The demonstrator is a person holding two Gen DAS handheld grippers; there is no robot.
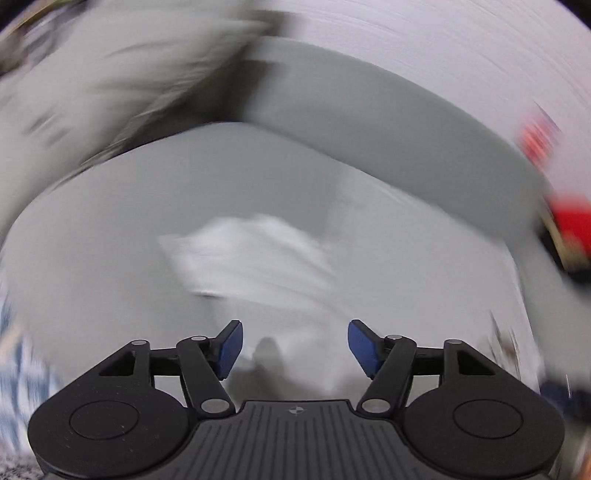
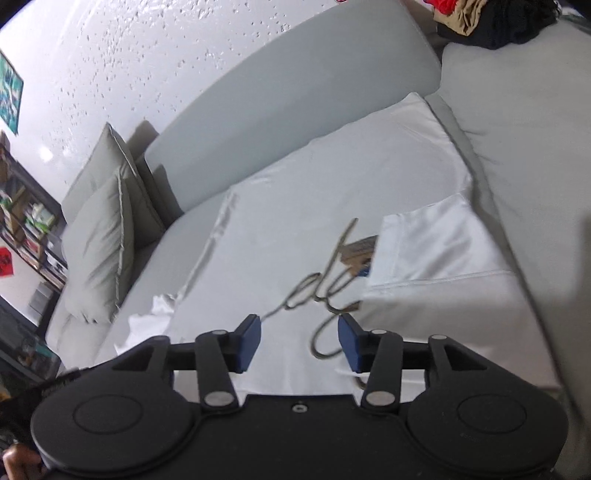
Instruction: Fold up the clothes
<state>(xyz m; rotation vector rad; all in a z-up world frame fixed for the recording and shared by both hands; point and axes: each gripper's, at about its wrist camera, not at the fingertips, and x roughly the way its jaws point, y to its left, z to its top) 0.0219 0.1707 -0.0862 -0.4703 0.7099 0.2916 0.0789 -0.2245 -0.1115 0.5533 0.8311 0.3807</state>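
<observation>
A white T-shirt with cursive grey lettering lies spread flat on the grey sofa seat; its right sleeve is folded inward over the print. My right gripper is open and empty, hovering just above the shirt's near part. The left wrist view is heavily motion-blurred. There my left gripper is open and empty above the seat, with a blurred white cloth ahead of it.
Grey cushions lean at the sofa's left end below the backrest. A pile of red, tan and black clothes sits at the far right. A dark shelf with books stands at the left.
</observation>
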